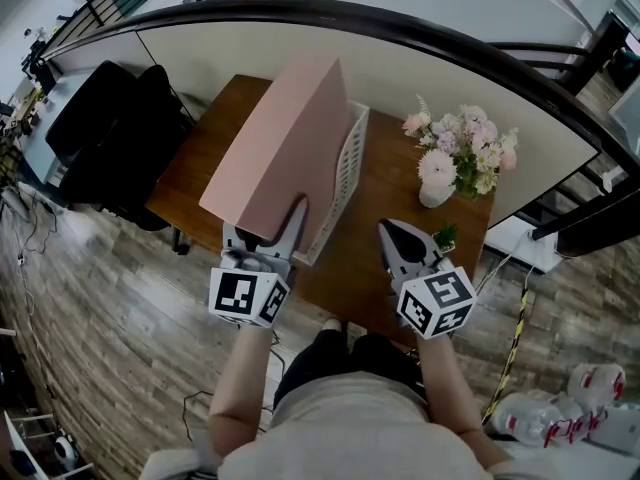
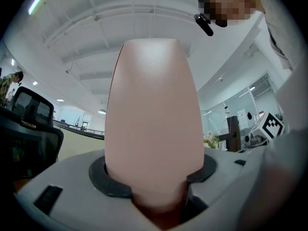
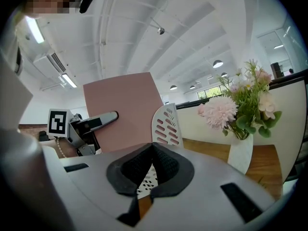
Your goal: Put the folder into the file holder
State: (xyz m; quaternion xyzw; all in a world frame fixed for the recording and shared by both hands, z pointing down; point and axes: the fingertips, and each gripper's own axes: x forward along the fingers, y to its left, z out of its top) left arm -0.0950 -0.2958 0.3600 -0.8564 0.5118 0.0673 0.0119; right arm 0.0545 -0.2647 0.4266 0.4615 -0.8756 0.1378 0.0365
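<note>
A large pink folder [image 1: 280, 143] is held up over the brown table [image 1: 385, 193], tilted. My left gripper [image 1: 265, 230] is shut on the folder's near edge. In the left gripper view the folder [image 2: 154, 114] fills the middle, with both pads [image 2: 103, 179] pressed against it. The white slotted file holder [image 1: 347, 168] stands just right of the folder, its left part hidden behind it. My right gripper [image 1: 387, 230] hovers to the right of the holder, shut with nothing in it. The right gripper view shows its tips [image 3: 150, 145] touching, the folder [image 3: 122, 112] and the holder [image 3: 167, 124] ahead.
A white vase of pink flowers [image 1: 455, 158] stands at the table's right. A curved partition with a dark rail [image 1: 430, 38] runs behind the table. A black chair [image 1: 110, 128] sits to the left. Cables and white bags [image 1: 570, 408] lie on the wooden floor.
</note>
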